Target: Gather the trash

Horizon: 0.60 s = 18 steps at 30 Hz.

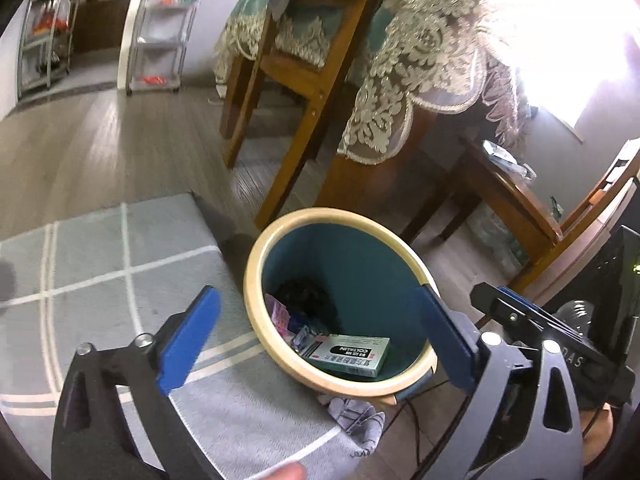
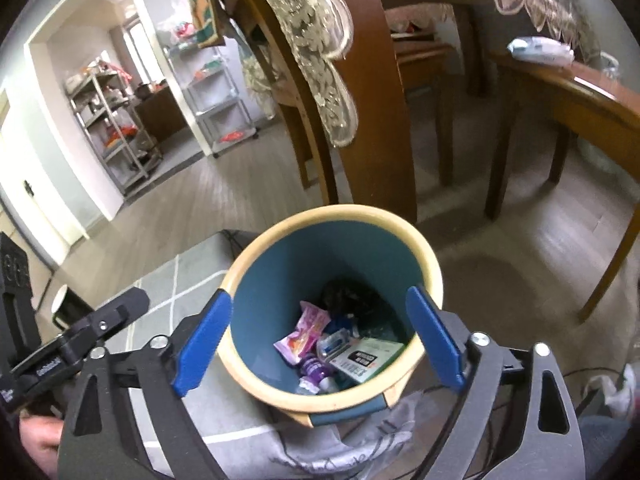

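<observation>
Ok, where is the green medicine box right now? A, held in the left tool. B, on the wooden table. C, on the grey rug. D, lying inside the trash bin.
D: the green medicine box lies inside the trash bin among other wrappers, and both tools are open, holding nothing.
</observation>
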Each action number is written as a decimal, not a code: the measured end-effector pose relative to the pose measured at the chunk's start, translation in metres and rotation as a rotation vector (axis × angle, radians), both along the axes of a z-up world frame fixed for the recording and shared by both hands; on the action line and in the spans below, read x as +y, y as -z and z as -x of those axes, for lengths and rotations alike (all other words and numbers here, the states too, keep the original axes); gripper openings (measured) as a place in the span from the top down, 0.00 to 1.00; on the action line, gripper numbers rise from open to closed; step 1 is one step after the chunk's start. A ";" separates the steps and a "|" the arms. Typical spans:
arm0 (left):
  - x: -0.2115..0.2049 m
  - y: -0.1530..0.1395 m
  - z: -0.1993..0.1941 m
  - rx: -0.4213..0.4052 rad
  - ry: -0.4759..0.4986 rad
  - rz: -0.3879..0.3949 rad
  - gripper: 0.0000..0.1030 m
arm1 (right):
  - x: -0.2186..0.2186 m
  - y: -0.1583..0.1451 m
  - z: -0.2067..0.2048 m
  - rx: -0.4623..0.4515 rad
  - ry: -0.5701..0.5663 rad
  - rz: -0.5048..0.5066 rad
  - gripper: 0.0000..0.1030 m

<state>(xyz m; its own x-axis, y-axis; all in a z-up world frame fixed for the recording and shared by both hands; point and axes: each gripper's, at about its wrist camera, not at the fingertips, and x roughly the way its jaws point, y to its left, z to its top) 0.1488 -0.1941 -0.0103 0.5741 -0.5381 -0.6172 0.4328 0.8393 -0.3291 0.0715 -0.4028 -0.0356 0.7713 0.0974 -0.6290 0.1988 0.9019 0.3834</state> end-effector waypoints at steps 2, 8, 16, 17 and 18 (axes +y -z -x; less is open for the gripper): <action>0.003 -0.006 0.009 -0.025 -0.019 -0.015 0.06 | 0.001 -0.004 0.008 -0.002 0.007 0.006 0.11; 0.008 -0.015 0.033 -0.074 -0.066 -0.078 0.06 | 0.004 -0.010 0.029 0.012 0.032 0.031 0.09; 0.011 -0.020 0.057 -0.078 -0.043 -0.064 0.06 | 0.007 -0.016 0.051 0.035 0.038 0.006 0.07; 0.012 -0.020 0.060 -0.074 -0.045 -0.063 0.06 | 0.007 -0.017 0.054 0.030 0.037 0.007 0.07; 0.011 -0.020 0.061 -0.074 -0.046 -0.065 0.06 | 0.007 -0.018 0.056 0.026 0.036 0.010 0.07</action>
<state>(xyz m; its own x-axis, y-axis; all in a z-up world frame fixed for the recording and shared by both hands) 0.0874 -0.1830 0.0098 0.6423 -0.4705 -0.6050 0.4145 0.8772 -0.2423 0.0153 -0.3954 -0.0177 0.7573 0.0634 -0.6500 0.2412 0.8977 0.3687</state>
